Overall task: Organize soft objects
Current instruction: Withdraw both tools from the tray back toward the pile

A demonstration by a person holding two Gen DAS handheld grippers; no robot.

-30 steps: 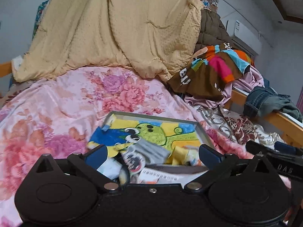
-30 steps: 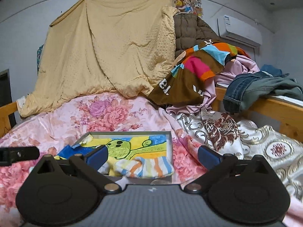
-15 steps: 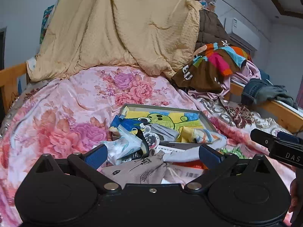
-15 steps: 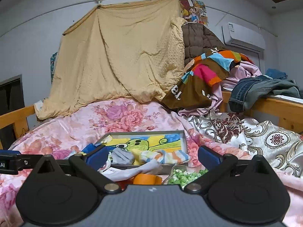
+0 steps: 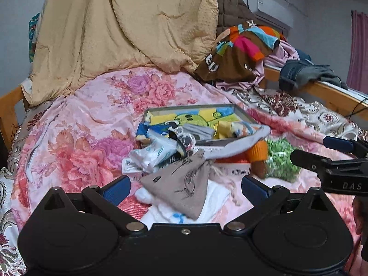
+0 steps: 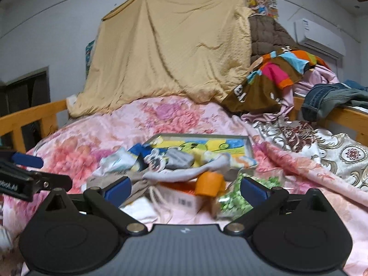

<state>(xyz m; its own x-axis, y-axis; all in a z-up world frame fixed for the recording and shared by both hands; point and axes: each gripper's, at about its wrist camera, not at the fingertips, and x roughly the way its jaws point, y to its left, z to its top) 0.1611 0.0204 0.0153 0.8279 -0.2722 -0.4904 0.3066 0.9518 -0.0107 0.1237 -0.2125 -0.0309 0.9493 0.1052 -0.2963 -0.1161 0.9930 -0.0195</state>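
A shallow grey box (image 5: 243, 112) with a cartoon-print lining lies on the pink floral bedspread (image 5: 80, 126). Socks spill over its near edge: a grey sock (image 5: 239, 147) with an orange cuff, a white-and-blue one (image 5: 151, 154), a black-and-white one (image 5: 184, 140). A grey drawstring pouch (image 5: 184, 188) rests on white cloth between the open fingers of my left gripper (image 5: 185, 187). My right gripper (image 6: 185, 189) is open too, above the orange cuff (image 6: 209, 184) and a green-patterned bag (image 6: 234, 197), holding nothing.
A tan quilt (image 5: 128, 30) hangs at the head of the bed. A heap of clothes (image 5: 241, 53) and jeans (image 5: 306, 73) sits on the right wooden rail. An orange-and-white carton (image 5: 232, 168) lies under the socks. A wooden rail (image 6: 30, 119) borders the left.
Both grippers have pulled back from the box toward the foot of the bed. The pouch, white cloth, carton and green bag have come into view in front of them.
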